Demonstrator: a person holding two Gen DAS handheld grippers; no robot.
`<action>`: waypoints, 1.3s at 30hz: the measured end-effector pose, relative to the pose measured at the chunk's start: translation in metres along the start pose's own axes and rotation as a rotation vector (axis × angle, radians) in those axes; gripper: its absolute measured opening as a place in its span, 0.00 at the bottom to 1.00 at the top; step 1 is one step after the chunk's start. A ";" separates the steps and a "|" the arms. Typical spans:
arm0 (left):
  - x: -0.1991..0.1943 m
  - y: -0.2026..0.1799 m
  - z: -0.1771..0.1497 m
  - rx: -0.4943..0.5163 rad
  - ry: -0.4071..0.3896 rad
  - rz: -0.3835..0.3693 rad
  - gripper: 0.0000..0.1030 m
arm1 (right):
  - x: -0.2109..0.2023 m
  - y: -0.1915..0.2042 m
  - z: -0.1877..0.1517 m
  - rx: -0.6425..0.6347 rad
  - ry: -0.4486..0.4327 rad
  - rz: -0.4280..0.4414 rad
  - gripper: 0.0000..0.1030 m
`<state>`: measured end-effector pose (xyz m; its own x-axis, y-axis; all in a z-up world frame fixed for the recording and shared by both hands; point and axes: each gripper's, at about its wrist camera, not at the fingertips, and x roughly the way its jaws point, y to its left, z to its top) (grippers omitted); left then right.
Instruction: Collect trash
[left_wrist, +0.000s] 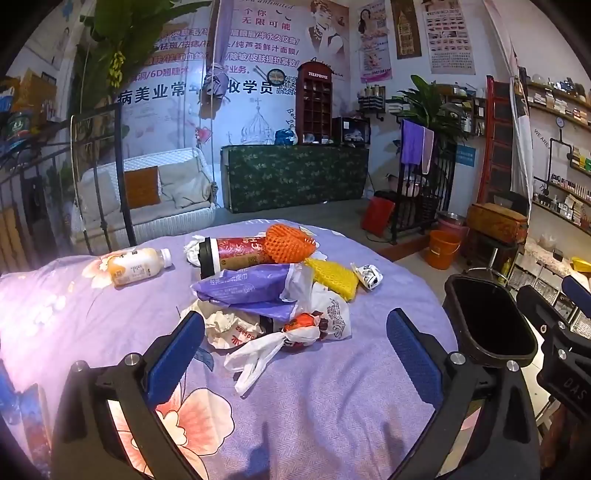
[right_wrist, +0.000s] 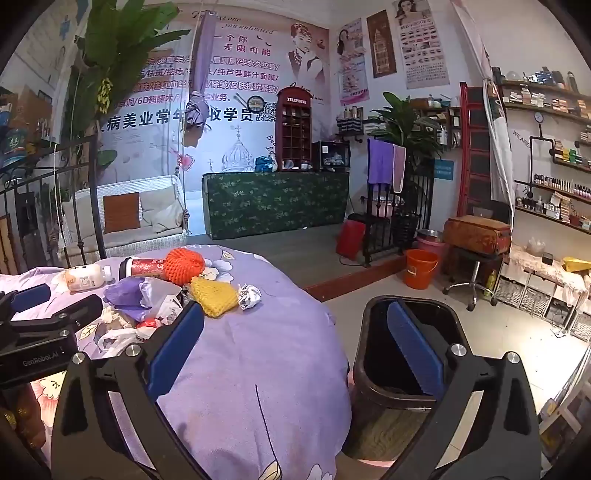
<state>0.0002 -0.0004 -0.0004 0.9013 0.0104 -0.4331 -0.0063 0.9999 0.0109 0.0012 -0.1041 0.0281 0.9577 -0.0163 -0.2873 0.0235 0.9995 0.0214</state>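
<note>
Both grippers, left gripper (left_wrist: 295, 350) and right gripper (right_wrist: 295, 347), stand fully wide and empty above the near edge of the purple bedspread (left_wrist: 314, 406). Trash is piled mid-bed, just beyond the left gripper; the bin (right_wrist: 399, 369) stands right of the bed. Start with the plastic bag (left_wrist: 258, 354), pinching a raised fold. The cup (left_wrist: 236, 254) lies flat, long axis left-right, lid pointing left.

Lilac floral bedspread (left_wrist: 332, 424); orange foam net (left_wrist: 290, 242); yellow foam net (left_wrist: 334, 278); black bin (right_wrist: 391, 369).
</note>
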 end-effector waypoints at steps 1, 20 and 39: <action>0.001 0.000 0.000 0.002 0.000 0.003 0.94 | -0.001 0.000 0.000 -0.004 -0.002 0.004 0.95; -0.006 0.004 0.001 -0.017 -0.011 -0.005 0.94 | 0.002 0.001 0.003 0.004 0.023 -0.023 0.95; -0.005 0.004 0.001 -0.018 -0.006 -0.005 0.94 | 0.004 0.001 0.003 0.010 0.021 -0.018 0.95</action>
<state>-0.0035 0.0035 0.0030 0.9041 0.0055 -0.4274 -0.0095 0.9999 -0.0072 0.0056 -0.1028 0.0305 0.9509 -0.0334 -0.3077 0.0435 0.9987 0.0258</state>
